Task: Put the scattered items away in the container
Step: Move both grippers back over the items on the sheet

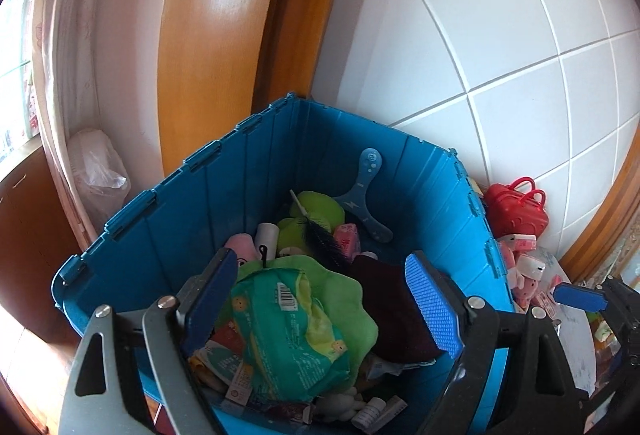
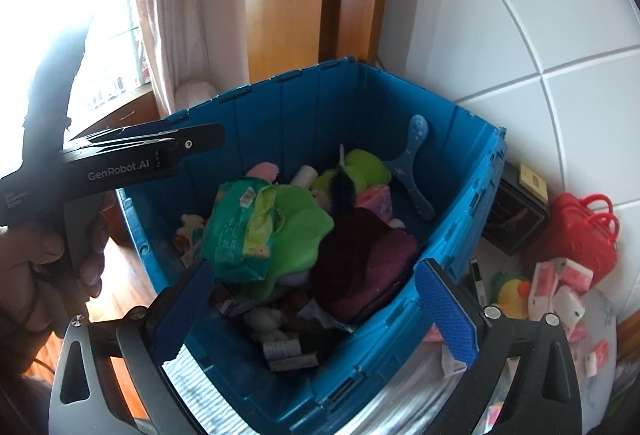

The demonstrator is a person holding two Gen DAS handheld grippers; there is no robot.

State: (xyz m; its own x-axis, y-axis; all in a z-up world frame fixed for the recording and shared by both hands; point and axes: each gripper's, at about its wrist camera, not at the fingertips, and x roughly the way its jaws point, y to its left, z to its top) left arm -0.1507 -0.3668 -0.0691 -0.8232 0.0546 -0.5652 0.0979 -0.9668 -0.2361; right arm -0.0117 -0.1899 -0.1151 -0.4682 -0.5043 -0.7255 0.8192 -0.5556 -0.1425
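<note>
Much of the blue container's [image 1: 280,163] bottom is hidden under its own load, and its near wall is cut off by the lower edge of the left wrist view. Small items at the lower centre, among them a pale ribbed bottle [image 2: 282,349], sit in shadow and are hard to identify. Outside the container at the right edge, a red handbag [image 1: 516,209] and a heap of pink-and-white packets [image 2: 560,287] lie on a pale surface, partly masked by the gripper frames; a yellow and green soft toy [image 2: 510,291] shows only in part.

Inside the container a green printed packet [image 1: 280,331] lies on a green plush [image 1: 344,299], with a dark maroon cloth [image 1: 396,311] just beside it at centre. A blue boomerang [image 1: 366,195] leans against the far wall, above a black feather [image 1: 324,239].

The left gripper [image 1: 320,307] hangs over the container with its jaws spread wide and nothing between them; the packet appears to lie below the pads, not touching them. The right gripper [image 2: 316,313] is likewise spread and empty, over the container's near rim. At the left of the right wrist view, the person's left hand [image 2: 48,251] wraps the handle of the left tool.
</note>
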